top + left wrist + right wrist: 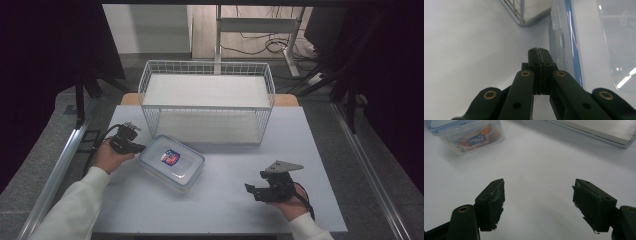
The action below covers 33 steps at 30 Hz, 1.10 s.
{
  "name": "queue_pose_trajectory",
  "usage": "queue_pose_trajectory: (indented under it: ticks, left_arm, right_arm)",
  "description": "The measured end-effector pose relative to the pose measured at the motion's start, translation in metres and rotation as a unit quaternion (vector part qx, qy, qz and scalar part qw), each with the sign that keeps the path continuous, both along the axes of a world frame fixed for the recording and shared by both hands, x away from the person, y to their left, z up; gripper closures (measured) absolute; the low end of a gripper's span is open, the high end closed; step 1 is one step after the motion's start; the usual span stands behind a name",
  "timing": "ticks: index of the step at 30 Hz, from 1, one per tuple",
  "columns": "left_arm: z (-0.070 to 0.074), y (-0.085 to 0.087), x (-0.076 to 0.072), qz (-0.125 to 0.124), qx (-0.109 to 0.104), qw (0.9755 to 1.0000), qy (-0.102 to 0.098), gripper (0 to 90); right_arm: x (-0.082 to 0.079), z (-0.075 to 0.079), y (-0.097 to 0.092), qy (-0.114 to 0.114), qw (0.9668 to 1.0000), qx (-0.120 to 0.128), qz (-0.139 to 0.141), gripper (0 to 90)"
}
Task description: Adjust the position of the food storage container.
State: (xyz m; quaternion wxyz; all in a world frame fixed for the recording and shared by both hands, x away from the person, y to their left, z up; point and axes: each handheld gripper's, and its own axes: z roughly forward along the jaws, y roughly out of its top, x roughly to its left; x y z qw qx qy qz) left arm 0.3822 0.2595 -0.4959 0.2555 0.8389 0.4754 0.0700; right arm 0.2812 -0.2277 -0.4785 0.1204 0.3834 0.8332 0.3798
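Clear box (171,162) cut off beside left claw (538,50), pressed together; right claw (539,205) spread, empty.

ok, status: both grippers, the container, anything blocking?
Left gripper shut, empty, beside the lidded container. Right gripper open, empty, apart from it. Wire basket behind; nothing between.

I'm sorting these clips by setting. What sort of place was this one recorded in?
Probably a lab or workshop bench set up for recording, not a kitchen. A bare white table holds just a wire basket and a clear lidded food container; behind it, cables trail across the floor, with dark curtains at the sides.
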Motion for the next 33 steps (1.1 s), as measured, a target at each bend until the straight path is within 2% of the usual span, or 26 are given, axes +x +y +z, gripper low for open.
queue_pose_trajectory:
  ticks: [15,21,33]
  left_arm:
    - [0.0,-0.021,-0.03,-0.039,-0.015,0.999,0.014,90.0]
    - [-0.002,-0.032,-0.042,-0.051,-0.028,0.9982,0.017,90.0]
    - [-0.003,-0.047,-0.054,-0.068,-0.064,0.9952,0.031,90.0]
  right_arm:
    - [-0.001,0.0,0.002,0.0,1.0,-0.001,-0.001,25.7]
    - [-0.001,0.001,0.002,0.0,1.0,-0.002,-0.001,25.7]
    - [0.0,0.0,0.002,0.002,1.0,-0.002,-0.002,25.7]
